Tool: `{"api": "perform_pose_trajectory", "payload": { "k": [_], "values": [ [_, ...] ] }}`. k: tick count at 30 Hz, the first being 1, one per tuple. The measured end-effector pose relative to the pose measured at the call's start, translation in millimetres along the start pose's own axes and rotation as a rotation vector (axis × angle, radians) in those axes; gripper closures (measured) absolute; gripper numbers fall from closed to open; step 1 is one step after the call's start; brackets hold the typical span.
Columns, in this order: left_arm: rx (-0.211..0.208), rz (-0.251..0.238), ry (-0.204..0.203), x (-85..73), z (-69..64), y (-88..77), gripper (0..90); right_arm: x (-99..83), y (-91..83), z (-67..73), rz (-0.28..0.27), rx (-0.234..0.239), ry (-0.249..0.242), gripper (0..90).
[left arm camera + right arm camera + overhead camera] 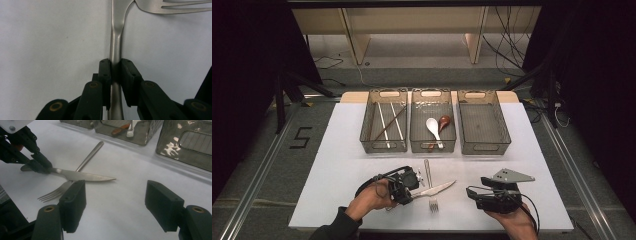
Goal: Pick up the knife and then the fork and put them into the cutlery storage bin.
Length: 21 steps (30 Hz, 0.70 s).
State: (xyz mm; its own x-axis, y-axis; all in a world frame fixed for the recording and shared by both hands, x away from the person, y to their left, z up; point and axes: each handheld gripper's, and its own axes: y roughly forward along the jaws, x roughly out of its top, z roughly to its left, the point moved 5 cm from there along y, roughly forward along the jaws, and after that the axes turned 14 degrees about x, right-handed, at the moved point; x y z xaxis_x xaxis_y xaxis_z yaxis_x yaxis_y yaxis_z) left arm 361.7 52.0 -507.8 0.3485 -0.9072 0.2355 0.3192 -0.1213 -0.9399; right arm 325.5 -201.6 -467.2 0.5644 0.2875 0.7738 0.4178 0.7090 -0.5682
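Hands at the table's near edge: from above, my left gripper [408,186] pinches the knife [435,189] lying across the fork [430,186], while chopsticks [388,123] and spoons [436,129] already sit in their bins. Left gripper view: jaws pressed onto the knife's handle, not yet lifted. Right gripper view: my right gripper [115,205] waits, jaws spread, with knife and fork left to sort and the third bin [188,142] bare.

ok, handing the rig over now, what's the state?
Left tool: shut on the knife handle; the blade crosses over the fork.
Right tool: open, holding nothing, over the table.
Done: chopsticks in the left tray, spoons in the middle tray.
Left: knife and fork not yet binned; the empty right tray is likely theirs.
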Motion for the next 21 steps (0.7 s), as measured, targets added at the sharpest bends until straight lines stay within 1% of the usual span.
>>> {"api": "perform_pose_trajectory", "payload": {
  "k": [1,2,4,6,7,8,13,15,17,19,21],
  "values": [
    [-0.006,-0.006,-0.012,-0.4,0.4,0.1,78.5,0.0,0.0,-0.1,0.000,0.001,0.001,34.0],
    [-0.007,-0.013,-0.016,-0.6,0.7,0.1,78.7,-0.1,-0.1,-0.1,0.000,0.000,0.000,34.0],
    [-0.007,-0.021,-0.013,-0.9,1.2,-0.3,78.8,0.1,-0.4,0.0,-0.001,0.001,-0.001,34.0],
    [-0.009,-0.044,-0.046,0.0,2.0,0.4,78.9,0.4,-0.7,0.0,-0.005,0.001,-0.001,34.0],
    [-0.016,-0.040,-0.040,-0.6,4.0,0.0,78.9,0.5,-0.9,0.0,-0.005,0.001,0.000,34.0],
    [-0.015,-0.050,-0.055,-0.7,4.4,-0.3,78.9,0.5,-1.2,0.0,-0.004,0.000,-0.001,34.0],
    [-0.023,-0.075,-0.078,-0.8,8.7,-7.5,78.9,1.0,-1.2,0.9,-0.009,0.003,0.000,34.0],
    [-0.023,-0.080,-0.067,-0.9,9.7,-10.6,79.0,1.1,-0.6,2.0,-0.010,0.006,-0.006,34.0],
    [-0.027,-0.089,-0.080,-0.1,9.2,-12.5,79.0,1.6,0.1,3.4,-0.011,0.009,-0.012,34.0],
    [-0.032,-0.090,-0.082,0.2,10.4,-13.8,78.9,2.1,0.3,5.0,-0.012,0.012,-0.015,34.0],
    [-0.038,-0.094,-0.089,0.5,10.8,-14.9,78.9,3.4,0.6,7.6,-0.021,0.020,-0.028,34.0]
  ]
}}
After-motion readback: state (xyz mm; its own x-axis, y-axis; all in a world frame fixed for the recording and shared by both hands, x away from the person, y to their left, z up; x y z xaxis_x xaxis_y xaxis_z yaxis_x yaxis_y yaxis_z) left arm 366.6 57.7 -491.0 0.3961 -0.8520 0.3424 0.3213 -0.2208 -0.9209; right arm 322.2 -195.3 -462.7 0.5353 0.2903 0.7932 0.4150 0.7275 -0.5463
